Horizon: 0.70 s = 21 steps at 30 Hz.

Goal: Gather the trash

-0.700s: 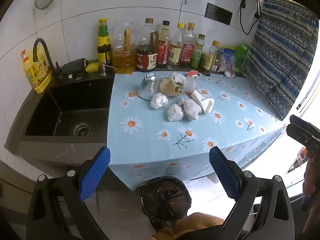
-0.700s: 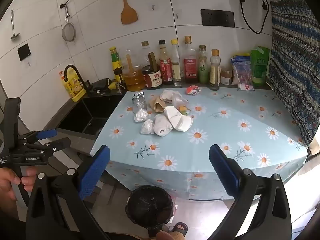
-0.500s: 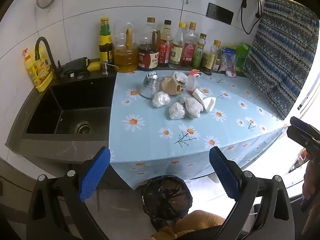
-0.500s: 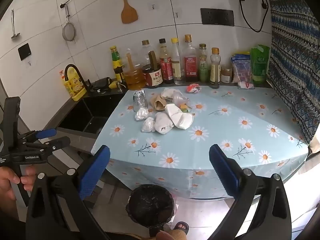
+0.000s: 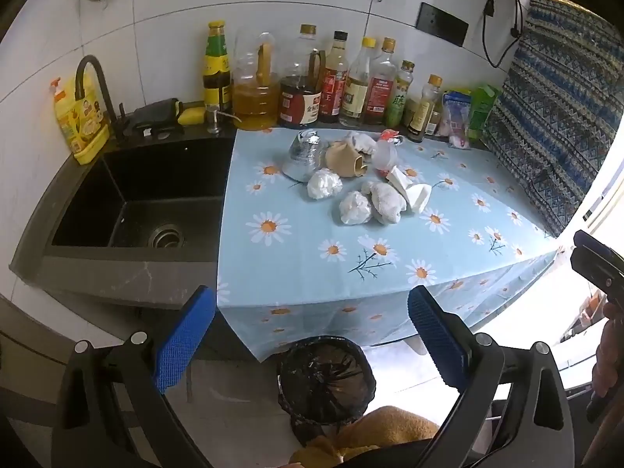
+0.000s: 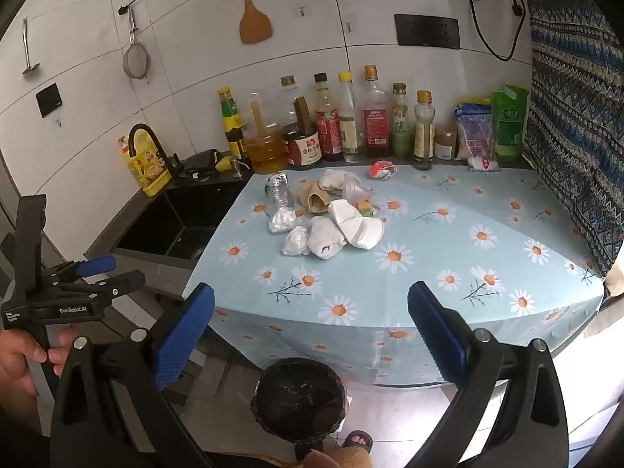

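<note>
A pile of trash [image 5: 351, 179] lies on the daisy tablecloth [image 5: 312, 257]: crumpled white wads, foil, a brown paper cup, white cups and a red wrapper. It also shows in the right wrist view [image 6: 331, 214]. A black-lined bin [image 5: 325, 378] stands on the floor below the table's front edge, also in the right wrist view [image 6: 298, 397]. My left gripper [image 5: 312, 335] is open and empty, in front of the table above the bin. My right gripper [image 6: 310, 331] is open and empty too, well short of the pile.
A black sink [image 5: 128, 206] with a tap lies left of the table. A row of sauce and oil bottles [image 5: 323, 85] and packets lines the back wall. A patterned cloth [image 5: 557, 124] hangs at the right. The left gripper shows in the right wrist view [image 6: 74, 288].
Both grippers have risen and eased slightly towards the table. Both stay open and empty. The trash has not moved.
</note>
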Motion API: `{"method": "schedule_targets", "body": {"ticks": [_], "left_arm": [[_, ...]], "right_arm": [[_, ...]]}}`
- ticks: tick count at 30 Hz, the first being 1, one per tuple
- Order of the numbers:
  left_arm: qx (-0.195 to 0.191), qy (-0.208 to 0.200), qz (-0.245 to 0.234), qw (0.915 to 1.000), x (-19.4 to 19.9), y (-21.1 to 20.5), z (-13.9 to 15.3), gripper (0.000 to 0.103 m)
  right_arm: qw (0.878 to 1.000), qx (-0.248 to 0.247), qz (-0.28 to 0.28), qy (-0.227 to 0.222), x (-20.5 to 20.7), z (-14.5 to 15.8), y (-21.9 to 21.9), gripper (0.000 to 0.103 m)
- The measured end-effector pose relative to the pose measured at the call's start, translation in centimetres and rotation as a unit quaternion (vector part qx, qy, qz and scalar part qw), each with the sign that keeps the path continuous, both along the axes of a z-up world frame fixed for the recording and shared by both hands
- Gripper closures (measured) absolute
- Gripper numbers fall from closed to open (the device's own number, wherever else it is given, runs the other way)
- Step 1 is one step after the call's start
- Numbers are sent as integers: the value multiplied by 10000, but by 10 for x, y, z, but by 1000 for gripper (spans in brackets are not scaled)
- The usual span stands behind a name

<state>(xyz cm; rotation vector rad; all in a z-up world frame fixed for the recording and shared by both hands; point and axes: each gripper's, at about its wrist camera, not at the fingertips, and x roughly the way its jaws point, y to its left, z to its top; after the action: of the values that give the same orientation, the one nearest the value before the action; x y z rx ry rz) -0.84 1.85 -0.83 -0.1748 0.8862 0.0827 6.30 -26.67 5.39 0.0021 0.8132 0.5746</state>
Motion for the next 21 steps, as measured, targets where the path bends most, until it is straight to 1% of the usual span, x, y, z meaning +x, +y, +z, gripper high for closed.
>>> {"method": "schedule_targets", "body": {"ticks": [4, 8, 14, 17, 21], "left_arm": [[94, -22, -28, 9999, 0, 3, -1, 7], [16, -33, 3, 10000, 0, 5, -2, 7], [82, -54, -65, 9999, 2, 1, -5, 7], [-27, -103, 15, 9999, 0, 3, -4, 7], [80, -69, 3, 9999, 1, 3, -5, 7]], "right_arm": [[10000, -17, -4, -34, -3, -1, 5, 5], [10000, -4, -1, -46, -4, 0, 7, 5], [10000, 0, 41, -24, -4, -1, 11, 5], [10000, 5, 37, -40, -3, 0, 13, 5], [10000, 30, 26, 1, -3, -1, 12, 5]]}}
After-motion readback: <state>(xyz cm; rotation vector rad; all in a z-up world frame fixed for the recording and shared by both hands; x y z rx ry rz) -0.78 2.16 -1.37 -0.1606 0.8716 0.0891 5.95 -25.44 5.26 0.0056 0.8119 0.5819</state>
